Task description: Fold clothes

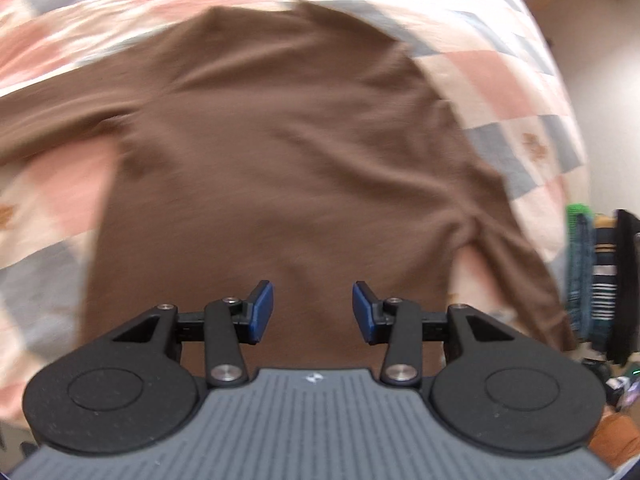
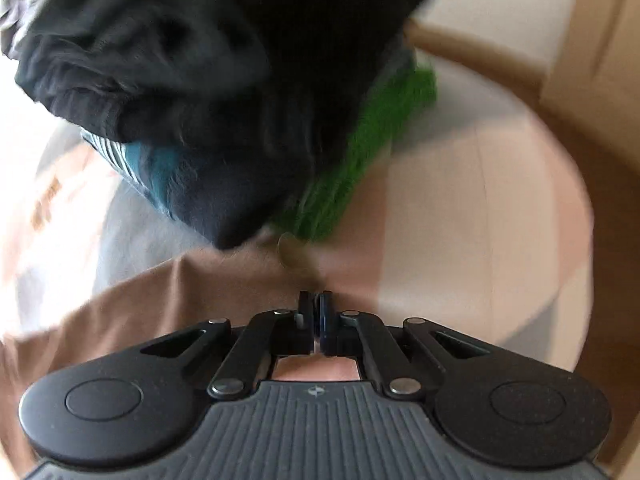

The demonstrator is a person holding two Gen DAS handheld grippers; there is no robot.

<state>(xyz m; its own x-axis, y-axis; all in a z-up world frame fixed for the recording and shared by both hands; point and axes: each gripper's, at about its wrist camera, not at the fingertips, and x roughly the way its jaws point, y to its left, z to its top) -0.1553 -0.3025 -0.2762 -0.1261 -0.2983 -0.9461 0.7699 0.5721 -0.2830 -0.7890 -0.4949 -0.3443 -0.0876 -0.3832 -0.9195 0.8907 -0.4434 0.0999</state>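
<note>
Brown shirt flat beneath left gripper's parted fingers

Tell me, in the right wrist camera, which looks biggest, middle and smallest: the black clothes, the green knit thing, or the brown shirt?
1. Black clothes, clearly the largest patch.
2 and 3. Brown shirt and green knit look about alike. The gripper hides part of the shirt, which is also nearer the camera, so I would not rank them.
</note>
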